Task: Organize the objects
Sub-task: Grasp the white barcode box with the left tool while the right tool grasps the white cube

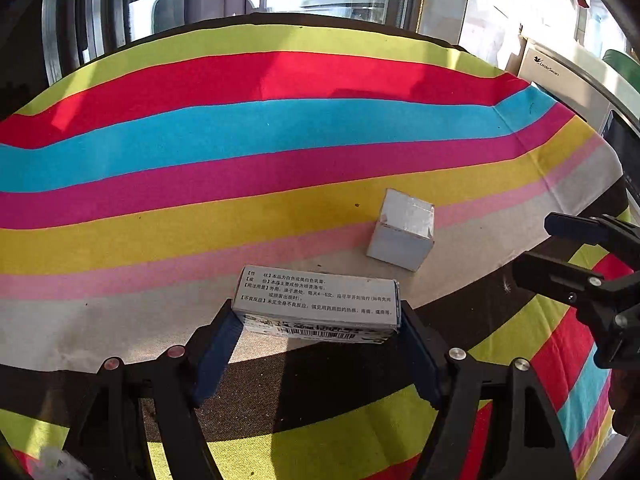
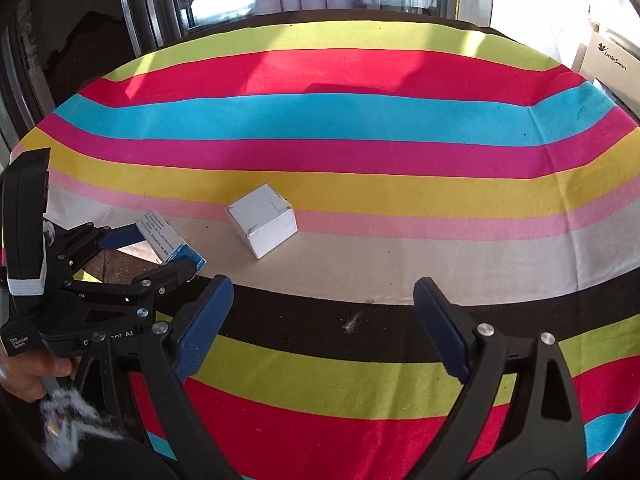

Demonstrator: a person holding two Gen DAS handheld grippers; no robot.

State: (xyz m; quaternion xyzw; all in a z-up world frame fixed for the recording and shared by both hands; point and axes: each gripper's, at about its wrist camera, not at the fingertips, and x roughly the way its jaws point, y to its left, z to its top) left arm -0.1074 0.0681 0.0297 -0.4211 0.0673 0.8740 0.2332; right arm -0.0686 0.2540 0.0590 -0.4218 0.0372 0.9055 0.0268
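Observation:
A long white medicine box (image 1: 320, 308) with printed text and a barcode is held endwise between my left gripper's (image 1: 320, 320) blue pads, just above the striped tablecloth. It also shows in the right wrist view (image 2: 166, 238), clamped by the left gripper (image 2: 154, 250) at the left. A small white cube box (image 1: 401, 230) stands on the cloth just beyond and to the right of it, also in the right wrist view (image 2: 264, 226). My right gripper (image 2: 324, 320) is open and empty, hovering over the black stripe nearer than the cube; it shows at the right edge of the left wrist view (image 1: 540, 244).
The table wears a multicoloured striped cloth (image 1: 280, 120). A white Little Swan appliance (image 2: 612, 64) stands beyond the table's right edge. Windows and a dark frame (image 2: 160, 0) lie behind the far edge. A bit of white fluff (image 2: 352, 322) lies on the black stripe.

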